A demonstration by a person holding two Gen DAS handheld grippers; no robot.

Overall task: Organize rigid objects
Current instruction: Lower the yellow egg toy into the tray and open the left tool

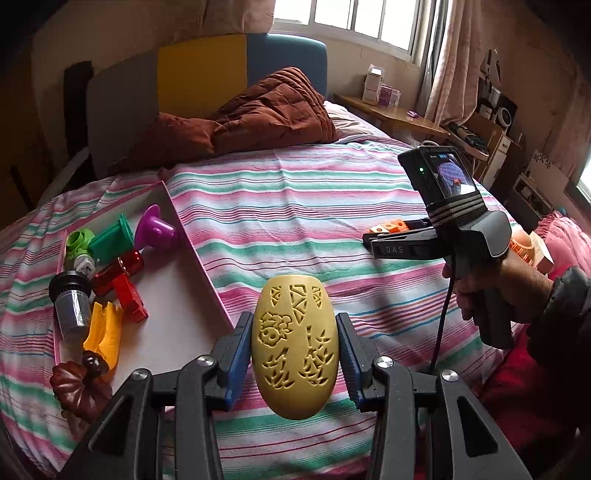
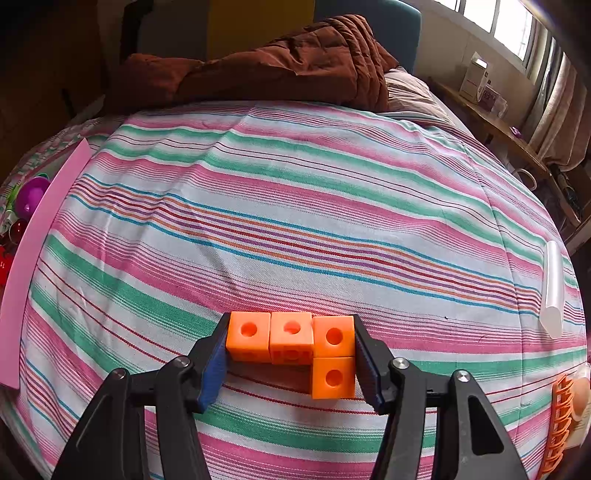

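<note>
Left wrist view, lower centre: the left tool (image 1: 294,356) clamps a tan egg-shaped plastic shell with carved cut-out patterns (image 1: 294,346), upright, above the striped bed (image 1: 295,206). Only this view shows the pink-rimmed white tray (image 1: 184,295) at left holding colourful plastic pieces, and a hand (image 1: 491,295) carrying the right tool at right. Right wrist view, lower centre: the right tool (image 2: 290,354) pinches an orange L-shaped piece of holed plastic cubes (image 2: 295,341) on the bedsheet. A brown quilt (image 1: 273,110) lies bunched at the headboard below a window (image 1: 362,18).
</note>
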